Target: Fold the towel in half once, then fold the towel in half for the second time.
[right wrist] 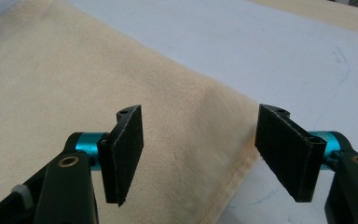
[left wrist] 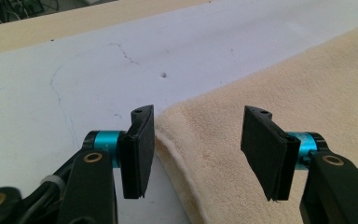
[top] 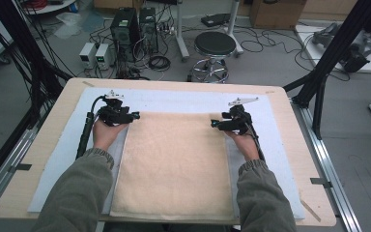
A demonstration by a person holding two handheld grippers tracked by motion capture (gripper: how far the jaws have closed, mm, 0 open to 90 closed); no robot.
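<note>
A cream towel (top: 174, 164) lies flat on a white mat (top: 174, 99) on the wooden table (top: 48, 130). My left gripper (top: 134, 116) sits at the towel's far left corner. In the left gripper view it (left wrist: 196, 154) stands open, and the towel's hemmed corner (left wrist: 191, 140) lies on the mat below the gap, untouched by the pads. My right gripper (top: 215, 124) sits at the far right corner. The right gripper view shows it (right wrist: 200, 154) open too, astride the towel's edge (right wrist: 223, 154) without pinching it.
Bare white mat (left wrist: 74, 84) runs beyond and beside the towel. Past the table's far edge, on the floor, stand a black stool (top: 215, 48), computer towers (top: 125, 26) and loose cables. Black frame posts (top: 333, 53) rise at the table's right and left.
</note>
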